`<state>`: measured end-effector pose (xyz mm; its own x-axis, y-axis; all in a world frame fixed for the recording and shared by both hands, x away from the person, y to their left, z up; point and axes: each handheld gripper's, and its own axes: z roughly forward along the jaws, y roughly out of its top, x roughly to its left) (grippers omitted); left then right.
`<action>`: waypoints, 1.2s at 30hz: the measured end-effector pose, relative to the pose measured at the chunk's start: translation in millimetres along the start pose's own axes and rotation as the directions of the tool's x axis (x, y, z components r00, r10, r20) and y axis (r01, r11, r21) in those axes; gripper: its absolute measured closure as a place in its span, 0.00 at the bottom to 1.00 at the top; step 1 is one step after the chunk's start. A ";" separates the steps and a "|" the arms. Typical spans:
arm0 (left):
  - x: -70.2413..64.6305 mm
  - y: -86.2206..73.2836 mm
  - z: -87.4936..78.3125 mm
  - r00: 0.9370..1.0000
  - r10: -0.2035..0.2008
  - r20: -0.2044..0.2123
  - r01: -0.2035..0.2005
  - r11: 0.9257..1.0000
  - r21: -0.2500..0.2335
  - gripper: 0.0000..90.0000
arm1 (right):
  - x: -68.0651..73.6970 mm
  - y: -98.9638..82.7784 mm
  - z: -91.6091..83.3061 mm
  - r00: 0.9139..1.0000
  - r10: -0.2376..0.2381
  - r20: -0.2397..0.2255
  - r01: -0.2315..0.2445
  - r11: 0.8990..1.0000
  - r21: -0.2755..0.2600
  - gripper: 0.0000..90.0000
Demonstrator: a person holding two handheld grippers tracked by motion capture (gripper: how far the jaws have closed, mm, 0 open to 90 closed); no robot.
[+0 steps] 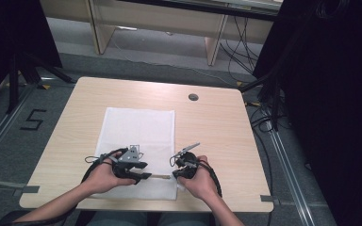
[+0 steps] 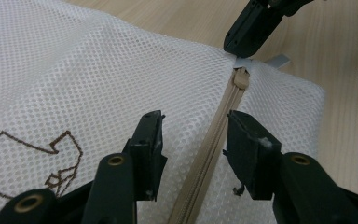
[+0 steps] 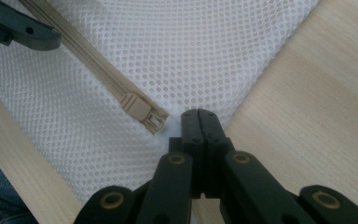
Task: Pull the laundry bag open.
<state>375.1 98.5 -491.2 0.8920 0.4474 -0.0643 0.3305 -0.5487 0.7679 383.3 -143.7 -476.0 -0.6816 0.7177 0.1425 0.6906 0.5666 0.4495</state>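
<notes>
I see the white mesh bag (image 1: 139, 136) flat on the table (image 1: 217, 132), zipper (image 2: 214, 149) along its near edge. Left gripper (image 2: 193, 135) jaws spread, straddling the zipper. Right gripper (image 3: 199, 122) jaws pressed together on the zipper pull (image 2: 243, 62).

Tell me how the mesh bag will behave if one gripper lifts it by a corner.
The mesh bag lies flat and thin, so it would probably hang limp. Its open-hole weave suggests it is light. The zipper is likely the only stiffer part, so the cloth may fold along it.
</notes>
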 end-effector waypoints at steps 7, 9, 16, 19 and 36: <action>-4.1 3.4 8.5 1.000 0.006 0.026 -0.006 1.000 0.007 0.63 | 0.0 -0.8 1.4 1.000 0.007 -0.001 -0.007 1.000 -0.009 1.00; -4.8 5.0 10.8 0.999 0.015 0.033 -0.015 1.000 0.012 0.64 | -0.7 -0.2 0.7 1.000 0.007 -0.001 -0.007 1.000 -0.010 1.00; -10.0 9.2 18.2 0.998 0.021 0.051 -0.022 1.000 0.004 0.65 | 4.2 -0.3 -2.2 0.999 0.041 -0.004 -0.041 0.999 0.005 1.00; -12.3 11.2 20.8 0.998 0.026 0.059 -0.026 1.000 0.010 0.66 | 4.9 -1.6 2.3 1.000 0.013 -0.017 -0.013 1.000 0.018 1.00; -21.6 19.5 39.6 0.993 0.083 0.088 -0.085 0.996 0.023 0.71 | 6.1 -2.6 10.4 1.000 -0.008 -0.010 0.009 0.999 0.039 1.00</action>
<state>374.4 50.1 -500.1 0.9399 0.3368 -0.0563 0.2606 -0.6008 0.7557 379.8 -136.7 -485.5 -0.6896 0.7091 0.1472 0.6936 0.5882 0.4158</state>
